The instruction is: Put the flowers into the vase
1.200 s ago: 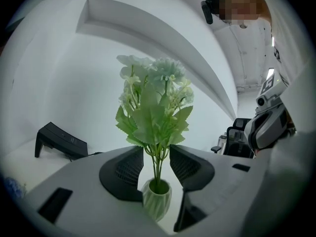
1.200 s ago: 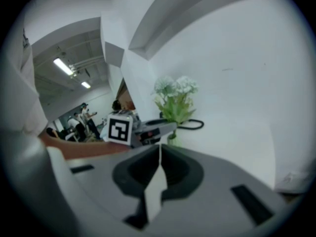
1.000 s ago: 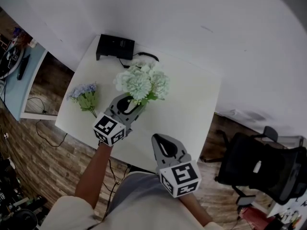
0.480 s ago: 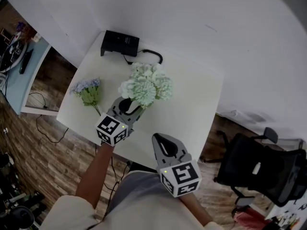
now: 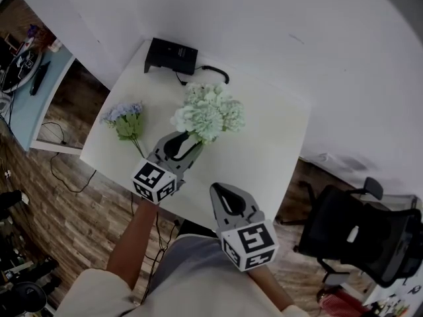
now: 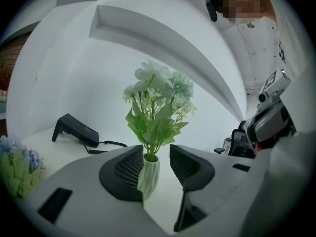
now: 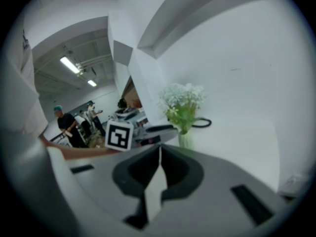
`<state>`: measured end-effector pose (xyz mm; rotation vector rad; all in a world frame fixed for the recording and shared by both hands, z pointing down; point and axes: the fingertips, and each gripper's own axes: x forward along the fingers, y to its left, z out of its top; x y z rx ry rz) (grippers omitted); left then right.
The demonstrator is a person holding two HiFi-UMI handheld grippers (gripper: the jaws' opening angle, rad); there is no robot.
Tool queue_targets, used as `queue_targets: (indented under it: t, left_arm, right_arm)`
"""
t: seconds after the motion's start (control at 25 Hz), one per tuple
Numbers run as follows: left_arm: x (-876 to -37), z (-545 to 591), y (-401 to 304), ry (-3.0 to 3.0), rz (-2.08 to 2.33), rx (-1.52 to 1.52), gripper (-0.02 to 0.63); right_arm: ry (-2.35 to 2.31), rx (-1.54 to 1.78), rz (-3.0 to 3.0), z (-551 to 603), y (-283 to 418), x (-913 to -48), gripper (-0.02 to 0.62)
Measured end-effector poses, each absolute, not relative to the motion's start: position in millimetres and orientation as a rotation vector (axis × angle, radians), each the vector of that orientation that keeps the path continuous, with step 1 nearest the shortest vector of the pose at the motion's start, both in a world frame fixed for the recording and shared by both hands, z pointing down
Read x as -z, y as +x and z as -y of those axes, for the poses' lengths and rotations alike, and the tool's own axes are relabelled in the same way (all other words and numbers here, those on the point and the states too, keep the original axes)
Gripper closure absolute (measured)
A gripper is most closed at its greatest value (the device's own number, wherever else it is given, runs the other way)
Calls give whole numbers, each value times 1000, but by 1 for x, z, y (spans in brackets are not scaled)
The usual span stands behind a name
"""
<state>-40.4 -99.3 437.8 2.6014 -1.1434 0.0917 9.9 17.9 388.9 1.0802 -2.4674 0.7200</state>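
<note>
A small ribbed white vase stands on the white table with a bunch of pale green-white flowers upright in it. My left gripper reaches level at the vase's base. Its jaws stand apart with the vase between the tips. The left finger overlaps the vase, and a gap shows on the right side. A second bunch, bluish-purple flowers, lies on the table's left part. My right gripper hovers shut and empty over the near table edge, pointing toward the vase.
A black device with a coiled cable sits at the table's far corner by the wall. A black office chair stands on the floor to the right. Wooden floor lies beyond the table's left and near edges.
The head view has drifted, so the table sits a little higher and to the right. My left gripper has shifted slightly toward the near edge. The right gripper has stayed put.
</note>
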Motion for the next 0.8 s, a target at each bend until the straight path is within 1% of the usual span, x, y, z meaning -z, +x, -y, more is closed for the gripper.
queue_targets:
  t: [0.32,0.72,0.8]
  left_arm:
    - [-423,79,-51,2601,1146,-64,438]
    - [-415,45,-65,2587,1186,-67,539]
    - [-412,40,-72,2556,1209,-27,560]
  right_arm:
    - [1053,-706,2486,-20,0,-386,571]
    - [990,-664,2534,-26,-21,-378,571]
    - [981,-656,2542,-26,-25,-376,571]
